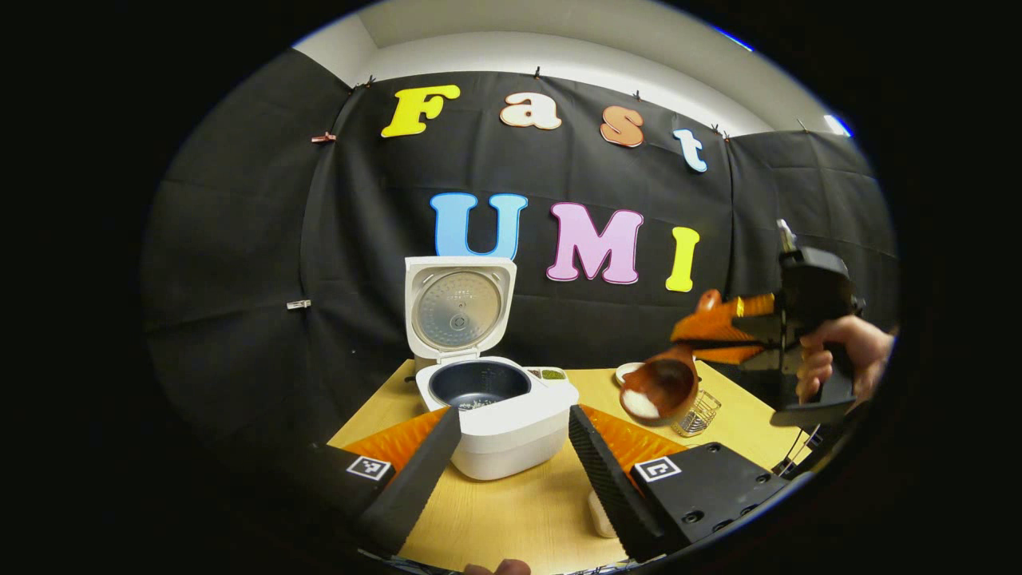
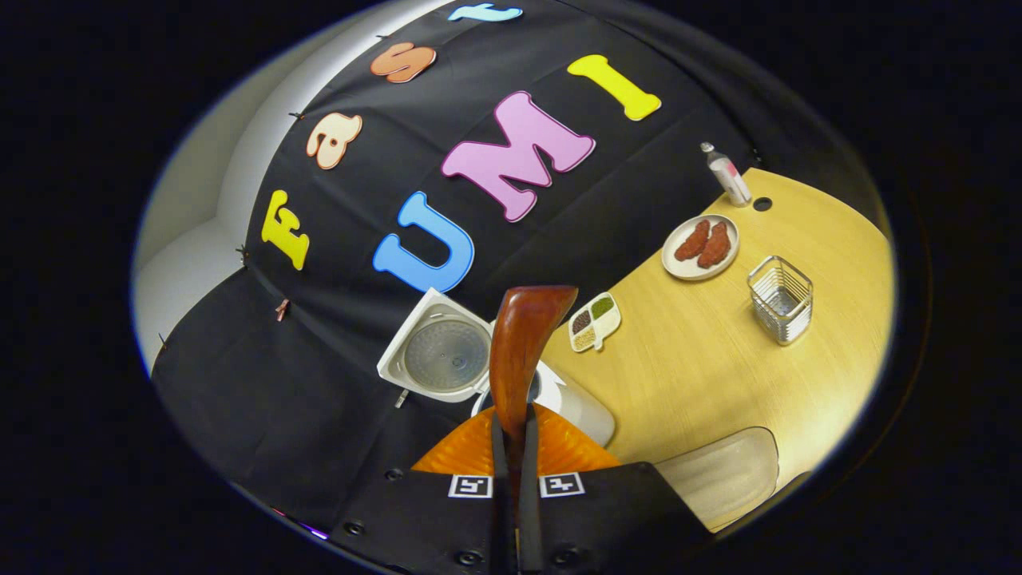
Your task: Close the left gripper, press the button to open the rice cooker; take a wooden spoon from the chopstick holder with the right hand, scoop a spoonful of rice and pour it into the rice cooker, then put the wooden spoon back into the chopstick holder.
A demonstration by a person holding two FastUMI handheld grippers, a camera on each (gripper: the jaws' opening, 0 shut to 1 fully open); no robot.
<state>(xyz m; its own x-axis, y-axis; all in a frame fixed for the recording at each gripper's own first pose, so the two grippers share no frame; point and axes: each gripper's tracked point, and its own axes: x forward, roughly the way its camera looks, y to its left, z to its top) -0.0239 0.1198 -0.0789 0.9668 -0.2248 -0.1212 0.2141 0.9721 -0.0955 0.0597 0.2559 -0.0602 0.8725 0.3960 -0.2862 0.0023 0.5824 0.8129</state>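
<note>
Right tool [image 2: 511, 447]: fingers pressed together on the wooden spoon [image 2: 523, 343] handle, which runs straight out along the fingers. I read this as a firm clamp.
Spoon bowl: in the left gripper view the wooden spoon hangs bowl-down from the right tool, white rice [image 1: 639, 403] sitting in the bowl, held in the air above the bench [image 1: 519, 511].
Key relation: rice cooker [image 1: 495, 415] lies forward of and below the right tool; seen from the left gripper view, the loaded bowl sits off to the cooker's side, not yet over the inner pot [image 1: 477, 385]. I judge the carry needs a sideways move toward the pot before tipping.
Cooker state: lid [image 1: 457, 307] stands upright and open at the back; a few grains lie in the pot bottom.
Left tool [image 1: 511, 459]: fingers spread apart, holding nothing, flanking the cooker front. It is nearer the cooker, but the right tool has the spoon.
Around: chopstick holder [image 2: 781, 298], a wire basket, stands on the bench well apart from the cooker; divided dish [image 2: 595, 321] just beside the cooker; plate [image 2: 701, 246] with reddish pieces and a bottle [image 2: 725, 174] farther back.
In the way: open lid rises behind the pot; approach from the front or side looks free to me.
Risk: tilt in transit could spill rice onto the bench.
</note>
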